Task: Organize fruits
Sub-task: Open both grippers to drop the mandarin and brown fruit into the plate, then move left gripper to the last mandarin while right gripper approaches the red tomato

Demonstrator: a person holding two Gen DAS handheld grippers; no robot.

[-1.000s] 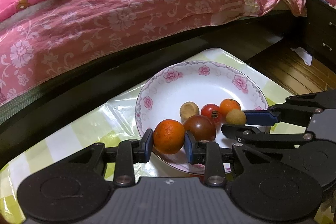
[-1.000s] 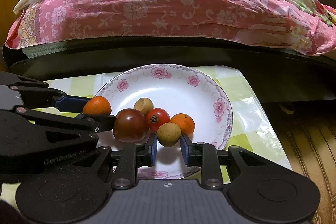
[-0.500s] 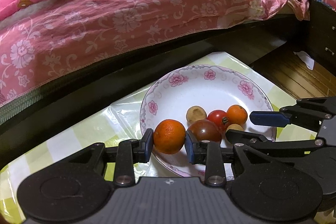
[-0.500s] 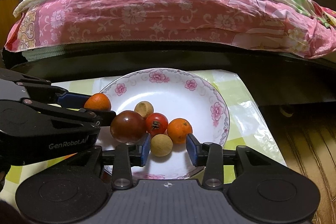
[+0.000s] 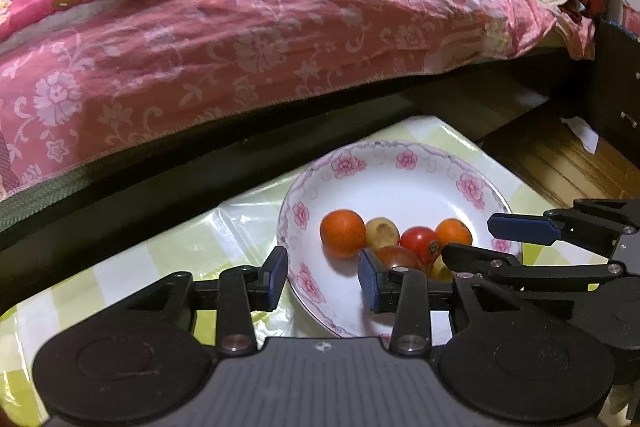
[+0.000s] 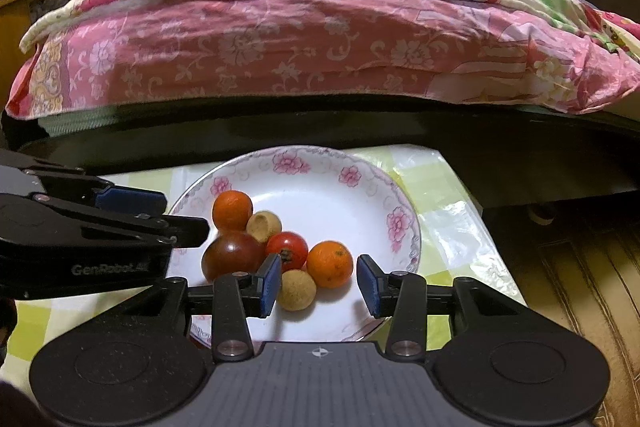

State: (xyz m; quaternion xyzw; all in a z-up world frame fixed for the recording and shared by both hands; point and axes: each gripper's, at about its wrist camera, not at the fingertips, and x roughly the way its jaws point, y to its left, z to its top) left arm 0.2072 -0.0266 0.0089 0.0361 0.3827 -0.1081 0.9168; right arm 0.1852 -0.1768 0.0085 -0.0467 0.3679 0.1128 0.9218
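Both tools are letting go over the plate (image 6: 400, 223)! The left gripper (image 5: 322, 277) has just been spreading its jaws, nothing between them now; its orange (image 5: 343, 233) sits free on the white dish, touching a tan, dimpled little fruit (image 5: 383, 233). The right gripper (image 6: 316, 285) has also just been widening, and its jaws stand released around the rough brown ball (image 6: 297, 290), which rests on the plate just beside the left pad, with a clear gap to the right pad.

All six pieces are on the dish: a glossy dark tomato (image 6: 234, 255), a shiny red tomato (image 6: 287, 247), a second orange (image 6: 330, 263), clustered and touching.

The smart play, I'd say: back both tools out straight along their fingers, no sideways sweep. These are round, smooth-skinned things on slick glazed china with a shallow sloping rim, so one nudge could send them rolling. The plastic-covered green check tabletop (image 6: 436, 223) looks just as slippery.
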